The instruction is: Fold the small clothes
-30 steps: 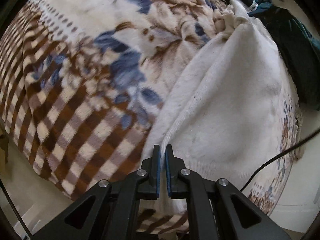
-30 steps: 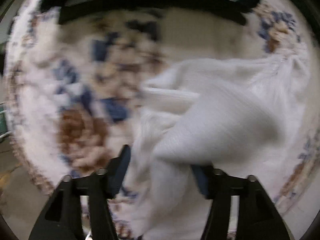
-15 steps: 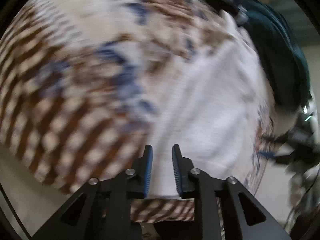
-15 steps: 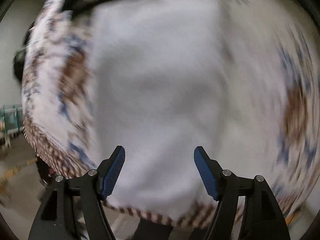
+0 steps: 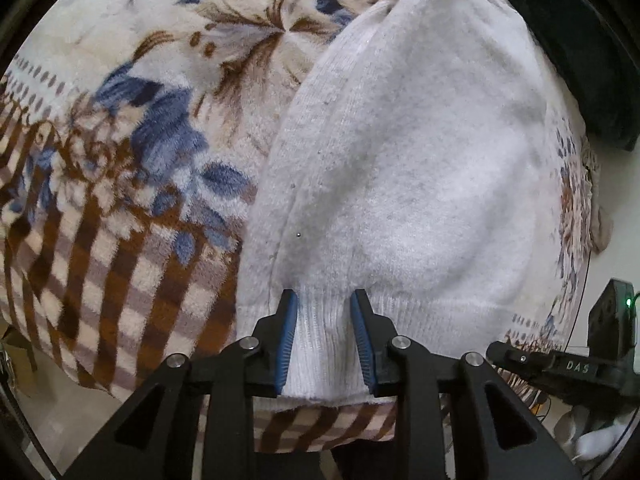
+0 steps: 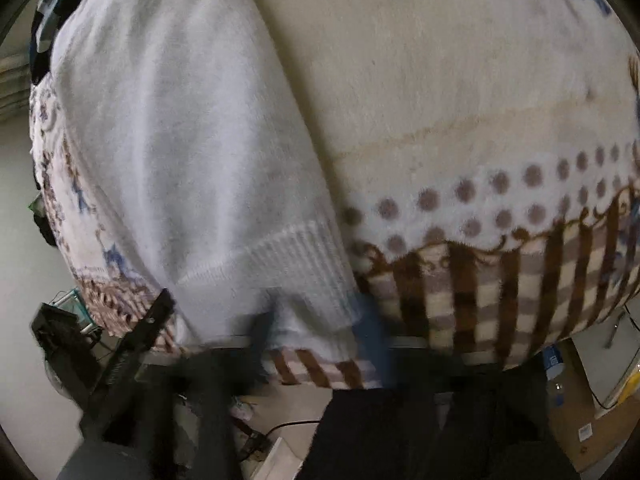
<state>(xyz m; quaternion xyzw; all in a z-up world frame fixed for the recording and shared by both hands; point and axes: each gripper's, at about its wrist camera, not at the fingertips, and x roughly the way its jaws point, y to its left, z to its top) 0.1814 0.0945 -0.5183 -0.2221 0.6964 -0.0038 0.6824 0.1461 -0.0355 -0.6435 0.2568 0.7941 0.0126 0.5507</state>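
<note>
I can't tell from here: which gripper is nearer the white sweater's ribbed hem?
Both are about equally near. Left gripper is open astride the ribbed hem; right gripper, blurred, also sits at it.

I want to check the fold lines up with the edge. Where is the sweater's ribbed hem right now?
The ribbed hem lies at the blanket's near edge, low in the left wrist view, between the open left gripper's fingers.

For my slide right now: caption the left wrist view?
Open left gripper straddling the ribbed hem of a white fuzzy knit garment on a floral plaid blanket.

Floral and checked fleece blanket (image 5: 132, 152), white knit sweater (image 5: 408, 184) lying flat on it
</note>
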